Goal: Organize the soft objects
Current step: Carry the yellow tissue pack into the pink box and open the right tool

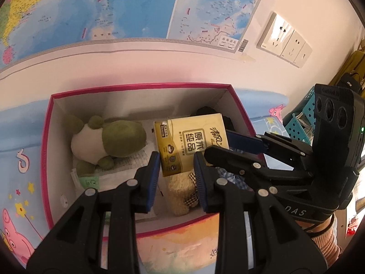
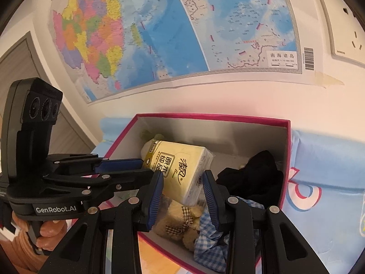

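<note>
A pink-rimmed box (image 1: 136,87) (image 2: 288,141) holds soft things. A yellow tissue pack (image 1: 190,142) (image 2: 182,171) lies tilted on top of a tan teddy bear (image 1: 180,191) (image 2: 175,221). A green and white plush frog (image 1: 107,141) lies at the box's left. A black cloth (image 2: 253,178) and a blue checked cloth (image 2: 209,239) fill its right side. My left gripper (image 1: 175,178) is open and empty over the box's near side. My right gripper (image 2: 182,198) is open and empty above the bear; it also shows in the left wrist view (image 1: 232,143).
The box stands on a light blue cartoon-print cover (image 1: 20,141) against a wall with maps (image 2: 182,29) and power sockets (image 1: 285,41). A teal perforated basket (image 1: 301,118) stands to the right of the box. Printed paper (image 1: 127,166) lies on the box floor.
</note>
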`<state>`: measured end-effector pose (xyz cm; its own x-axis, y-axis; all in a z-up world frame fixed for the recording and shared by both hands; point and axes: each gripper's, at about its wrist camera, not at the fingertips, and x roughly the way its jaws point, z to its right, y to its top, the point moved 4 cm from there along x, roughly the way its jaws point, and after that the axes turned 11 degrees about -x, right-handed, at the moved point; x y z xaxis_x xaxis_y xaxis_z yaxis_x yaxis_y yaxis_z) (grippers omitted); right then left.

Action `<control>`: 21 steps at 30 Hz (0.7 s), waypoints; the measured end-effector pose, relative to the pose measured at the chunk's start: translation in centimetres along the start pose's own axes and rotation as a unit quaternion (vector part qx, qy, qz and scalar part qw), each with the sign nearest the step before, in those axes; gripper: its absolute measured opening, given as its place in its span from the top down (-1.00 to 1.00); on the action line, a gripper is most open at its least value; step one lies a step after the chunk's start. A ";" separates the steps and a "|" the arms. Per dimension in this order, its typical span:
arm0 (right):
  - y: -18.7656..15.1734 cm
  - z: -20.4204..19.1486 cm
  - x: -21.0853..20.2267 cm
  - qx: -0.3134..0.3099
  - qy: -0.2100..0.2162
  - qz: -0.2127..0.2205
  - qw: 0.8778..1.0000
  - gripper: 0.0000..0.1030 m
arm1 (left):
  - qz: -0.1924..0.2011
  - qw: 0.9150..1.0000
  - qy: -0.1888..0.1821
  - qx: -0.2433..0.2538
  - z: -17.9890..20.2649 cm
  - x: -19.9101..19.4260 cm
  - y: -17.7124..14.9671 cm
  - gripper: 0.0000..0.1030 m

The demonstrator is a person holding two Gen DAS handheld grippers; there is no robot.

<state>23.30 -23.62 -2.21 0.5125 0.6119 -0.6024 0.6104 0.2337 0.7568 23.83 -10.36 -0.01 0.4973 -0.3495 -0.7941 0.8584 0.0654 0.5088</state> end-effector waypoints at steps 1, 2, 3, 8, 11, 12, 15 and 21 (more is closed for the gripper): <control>0.1 0.0 0.1 0.000 -0.001 -0.001 1.000 0.30 | -0.001 1.000 0.002 0.001 0.1 0.2 0.1 0.39; 0.1 0.1 0.1 0.001 -0.002 -0.001 1.000 0.30 | -0.002 1.000 0.003 0.001 0.1 0.3 0.1 0.39; 0.1 0.2 0.1 0.003 -0.002 -0.001 1.000 0.30 | -0.004 1.000 0.004 0.000 0.1 0.4 0.1 0.39; 0.2 0.4 0.4 0.006 -0.006 -0.004 1.000 0.30 | -0.006 1.000 0.007 -0.005 0.1 0.8 0.2 0.39; 0.1 0.6 0.7 0.011 -0.011 -0.006 1.000 0.29 | -0.012 1.000 0.009 -0.008 0.1 1.2 0.3 0.39; 0.2 0.7 0.8 0.014 -0.013 -0.006 1.000 0.29 | -0.014 1.000 0.009 -0.010 0.1 1.3 0.3 0.39; 0.3 0.7 1.0 0.016 -0.017 -0.005 1.000 0.29 | -0.012 1.000 0.014 -0.013 -0.1 1.3 0.4 0.29; 0.0 0.8 0.4 0.022 -0.021 0.002 1.000 0.25 | 0.005 1.000 0.019 -0.003 -0.1 0.6 0.1 0.09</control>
<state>24.04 -24.01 -2.62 0.5396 0.5796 -0.6107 0.6340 0.1975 0.7477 24.22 -10.51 -0.50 0.5099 -0.3126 -0.8014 0.8542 0.0738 0.5147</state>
